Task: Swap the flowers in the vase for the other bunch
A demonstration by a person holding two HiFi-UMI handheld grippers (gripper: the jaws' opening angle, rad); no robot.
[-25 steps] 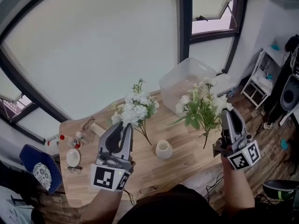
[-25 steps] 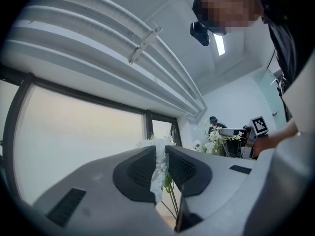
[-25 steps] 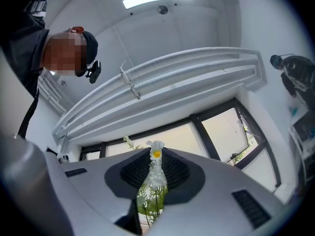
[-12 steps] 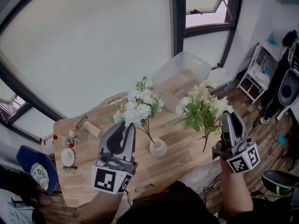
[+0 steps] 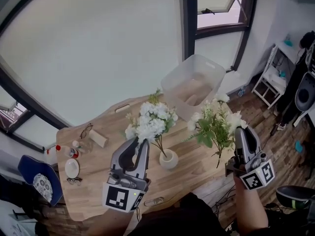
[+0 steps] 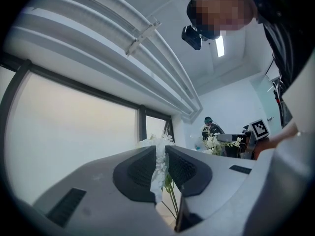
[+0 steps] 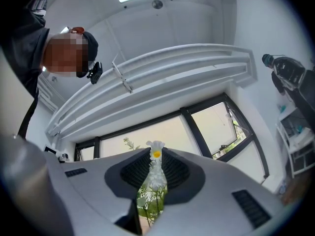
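So the left gripper point(image 5: 140, 143) pinches the fluffy white flower bunch point(image 5: 151, 124), stems slanting down-right into the mouth of the small cream vase point(image 5: 169, 160). The right gripper point(image 5: 242, 132) clamps the leafier green-white bunch point(image 5: 215, 127), well off right.

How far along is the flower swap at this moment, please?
Looks done: the leafy green-and-white bunch is clear of the small cream ceramic vase, gripped in the right tongs. In hand: the left tongs hold the dense white bunch, stems at the vase mouth. Left: seating it, releasing both.
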